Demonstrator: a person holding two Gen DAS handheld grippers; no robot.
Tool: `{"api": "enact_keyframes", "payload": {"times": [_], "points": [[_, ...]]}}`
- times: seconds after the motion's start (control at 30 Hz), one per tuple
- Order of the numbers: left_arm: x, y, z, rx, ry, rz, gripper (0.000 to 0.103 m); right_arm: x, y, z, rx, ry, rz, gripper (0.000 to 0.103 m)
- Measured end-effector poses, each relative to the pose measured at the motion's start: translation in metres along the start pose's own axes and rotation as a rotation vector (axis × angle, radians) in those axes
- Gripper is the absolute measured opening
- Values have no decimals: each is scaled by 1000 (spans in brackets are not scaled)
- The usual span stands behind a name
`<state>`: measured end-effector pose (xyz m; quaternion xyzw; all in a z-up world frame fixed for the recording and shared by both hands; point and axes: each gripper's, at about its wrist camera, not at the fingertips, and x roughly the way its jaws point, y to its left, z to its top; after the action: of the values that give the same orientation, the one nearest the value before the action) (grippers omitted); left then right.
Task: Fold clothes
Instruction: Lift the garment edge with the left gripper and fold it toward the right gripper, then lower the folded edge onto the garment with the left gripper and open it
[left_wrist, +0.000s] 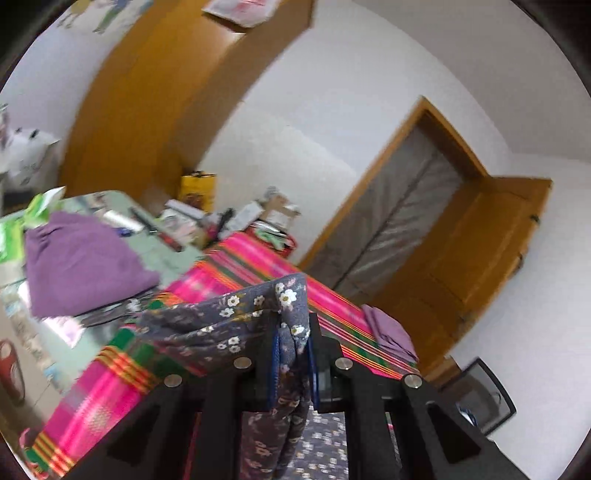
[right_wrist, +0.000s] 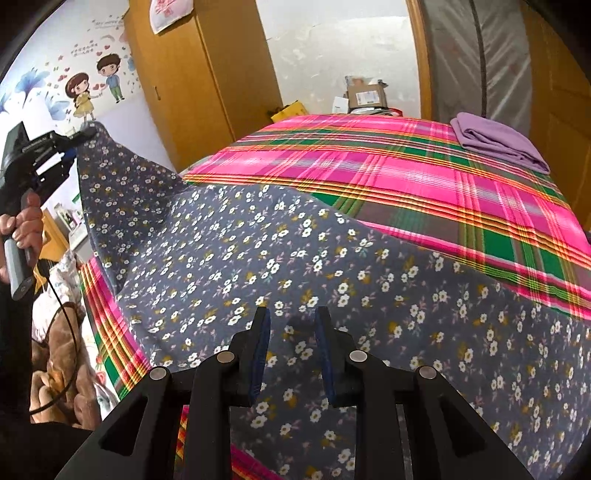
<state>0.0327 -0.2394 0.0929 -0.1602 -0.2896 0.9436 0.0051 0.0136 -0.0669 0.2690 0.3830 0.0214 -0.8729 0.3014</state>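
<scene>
A grey-blue floral garment (right_wrist: 295, 266) lies spread over the pink plaid bed cover (right_wrist: 406, 177). My left gripper (left_wrist: 292, 332) is shut on a corner of the floral garment (left_wrist: 236, 317) and holds it lifted above the bed. It also shows in the right wrist view (right_wrist: 70, 147) at the far left, with the cloth hanging down from it. My right gripper (right_wrist: 291, 332) is open and empty, just above the flat part of the garment. A folded purple garment (right_wrist: 498, 142) sits at the bed's far right corner, and also shows in the left wrist view (left_wrist: 391, 334).
A wooden wardrobe (right_wrist: 199, 74) stands behind the bed on the left. A curtained doorway (right_wrist: 480, 55) is at the back right. Boxes (right_wrist: 365, 96) lie against the far wall. A purple cloth (left_wrist: 81, 254) rests on a cluttered table. A brown plush blanket (right_wrist: 59, 354) lies at the left.
</scene>
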Motion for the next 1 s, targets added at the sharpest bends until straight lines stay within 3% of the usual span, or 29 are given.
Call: {"api": "enact_keyframes", "payload": {"times": [0.33, 0.6, 0.83, 1.0], "points": [[33, -73, -40, 169, 147, -152, 13, -10, -12, -6, 37, -23, -1, 26], [69, -119, -109, 336, 373, -259, 13, -19, -21, -10, 65, -42, -12, 26], [93, -133, -186, 476, 590, -267, 15, -22, -31, -14, 94, -47, -18, 26], [86, -137, -198, 535, 611, -257, 20, -27, -32, -13, 92, -61, -19, 26]]}}
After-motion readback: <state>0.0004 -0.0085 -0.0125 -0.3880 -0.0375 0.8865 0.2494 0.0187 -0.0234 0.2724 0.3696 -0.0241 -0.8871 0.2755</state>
